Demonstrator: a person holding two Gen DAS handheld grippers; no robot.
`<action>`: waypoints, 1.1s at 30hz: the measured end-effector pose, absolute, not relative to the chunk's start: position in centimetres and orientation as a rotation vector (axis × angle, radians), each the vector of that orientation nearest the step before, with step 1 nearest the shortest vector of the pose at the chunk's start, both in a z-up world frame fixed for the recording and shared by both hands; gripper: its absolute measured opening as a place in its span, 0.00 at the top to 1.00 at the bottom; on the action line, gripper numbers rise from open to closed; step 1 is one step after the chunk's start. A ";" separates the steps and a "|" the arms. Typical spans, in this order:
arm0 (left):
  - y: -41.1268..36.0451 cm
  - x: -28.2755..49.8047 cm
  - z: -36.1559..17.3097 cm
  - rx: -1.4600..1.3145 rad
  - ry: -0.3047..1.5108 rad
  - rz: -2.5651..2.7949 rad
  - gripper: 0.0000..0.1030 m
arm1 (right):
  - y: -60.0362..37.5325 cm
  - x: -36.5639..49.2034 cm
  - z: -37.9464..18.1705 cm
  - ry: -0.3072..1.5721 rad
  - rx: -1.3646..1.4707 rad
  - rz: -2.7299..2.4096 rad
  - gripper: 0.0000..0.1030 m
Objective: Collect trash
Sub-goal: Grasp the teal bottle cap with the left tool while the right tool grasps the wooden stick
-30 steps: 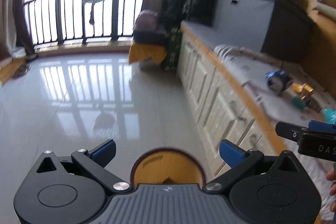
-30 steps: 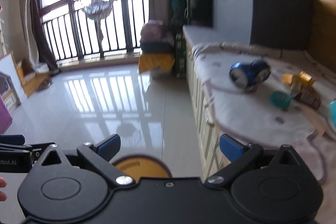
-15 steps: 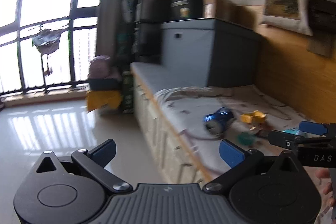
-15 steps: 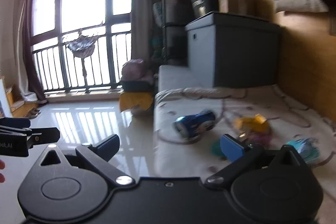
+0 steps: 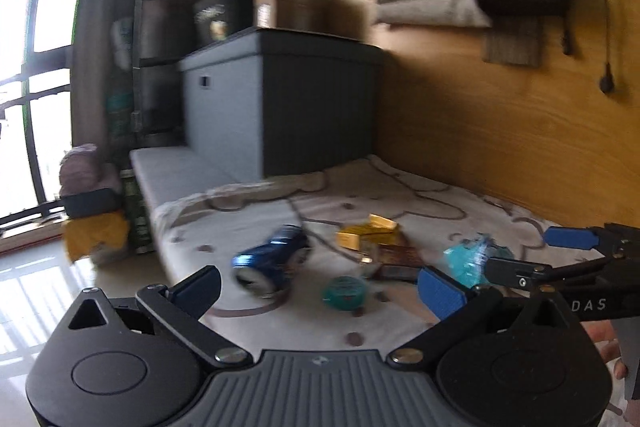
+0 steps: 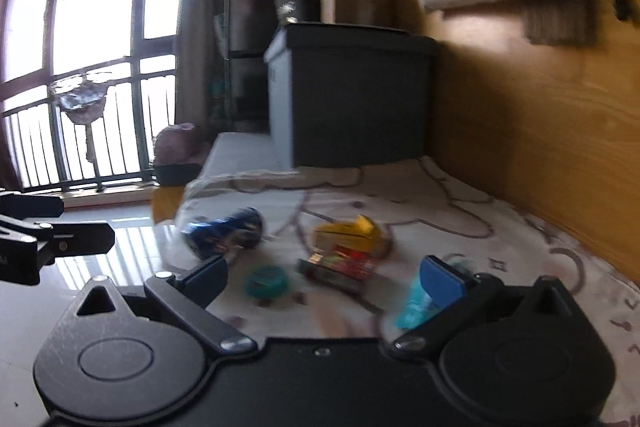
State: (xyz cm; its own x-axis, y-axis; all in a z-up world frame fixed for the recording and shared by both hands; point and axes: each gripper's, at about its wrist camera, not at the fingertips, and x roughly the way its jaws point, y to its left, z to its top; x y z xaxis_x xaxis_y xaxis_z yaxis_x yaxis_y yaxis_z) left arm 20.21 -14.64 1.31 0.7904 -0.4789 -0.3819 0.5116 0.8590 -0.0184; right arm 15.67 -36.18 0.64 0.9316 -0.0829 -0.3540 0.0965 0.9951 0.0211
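Trash lies on a patterned cloth over a low bench: a blue can (image 5: 272,259) (image 6: 224,233) on its side, a teal round lid (image 5: 345,291) (image 6: 267,281), a yellow box (image 5: 366,233) (image 6: 348,233), a dark red wrapper (image 5: 394,261) (image 6: 340,265) and a crumpled light-blue wrapper (image 5: 466,257) (image 6: 414,303). My left gripper (image 5: 320,287) is open, empty, just short of the can and lid. My right gripper (image 6: 324,277) is open, empty, before the lid and wrappers. It also shows at the right of the left wrist view (image 5: 532,255).
A grey storage box (image 5: 280,103) (image 6: 352,99) with cardboard boxes on top stands at the bench's far end. A wooden wall (image 5: 500,131) runs along the right. Glossy tiled floor (image 6: 80,267) and a balcony window lie to the left. A yellow bag (image 5: 96,237) sits beside the bench.
Both views have swung right from the floor and window onto the bench. The trash now sits between the fingers of both grippers, closer than before. Both stay open.
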 end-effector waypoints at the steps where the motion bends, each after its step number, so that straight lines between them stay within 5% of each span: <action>1: -15.3 20.6 0.9 0.090 0.391 -0.551 0.00 | -36.9 15.7 0.3 0.367 0.041 -0.101 0.00; 9: -18.9 24.9 -2.7 0.110 0.501 -0.651 0.00 | -39.8 17.3 -2.8 0.446 0.049 -0.104 0.01; 15: -20.1 28.2 -5.4 0.139 0.537 -0.647 0.02 | -39.8 19.7 -5.0 0.506 0.033 -0.007 0.17; 20: -21.6 29.9 -6.9 0.211 0.544 -0.668 0.28 | -39.1 21.9 -6.9 0.554 0.029 0.043 0.35; 25: -23.2 31.1 -8.0 0.255 0.542 -0.695 0.39 | -38.7 23.5 -8.3 0.587 0.039 0.052 0.48; 33: -24.3 32.8 -9.5 0.224 0.553 -0.654 0.43 | -38.2 24.7 -8.8 0.603 0.040 0.033 0.75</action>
